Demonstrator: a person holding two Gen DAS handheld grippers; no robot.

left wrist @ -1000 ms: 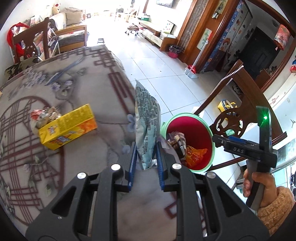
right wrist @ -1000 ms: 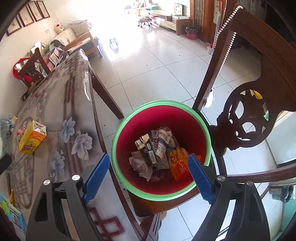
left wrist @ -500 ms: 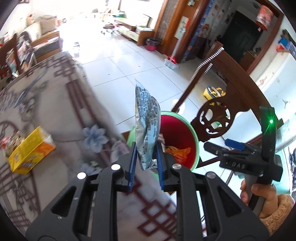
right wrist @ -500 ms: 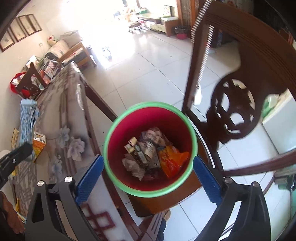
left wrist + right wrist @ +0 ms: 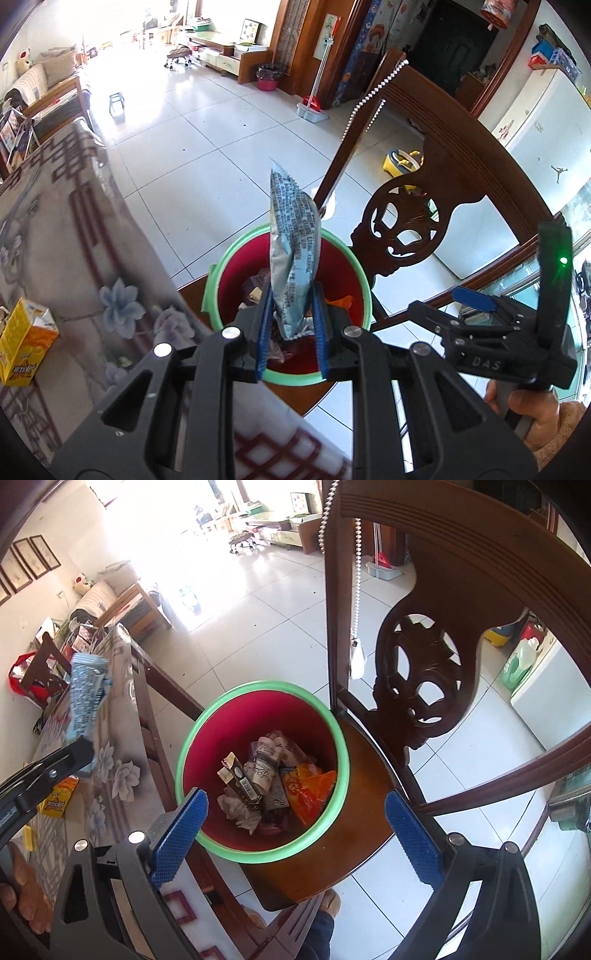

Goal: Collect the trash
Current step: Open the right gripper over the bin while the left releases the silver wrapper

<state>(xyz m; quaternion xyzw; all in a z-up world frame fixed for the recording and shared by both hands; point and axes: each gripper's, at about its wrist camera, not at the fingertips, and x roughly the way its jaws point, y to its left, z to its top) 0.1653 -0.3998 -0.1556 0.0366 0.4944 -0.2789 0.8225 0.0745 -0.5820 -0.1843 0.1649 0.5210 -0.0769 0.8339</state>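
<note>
My left gripper (image 5: 290, 325) is clamped tight on the lower end of a crinkled silver-blue printed snack bag (image 5: 291, 251), which stands upright above the red plastic bin with a green rim (image 5: 341, 738). That bin sits on the seat of a dark carved wooden chair (image 5: 421, 675), beside the floral-patterned table (image 5: 74, 236), and holds crumpled wrappers. My right gripper (image 5: 295, 830) hangs over the bin, fingers spread wide, holding nothing.
</note>
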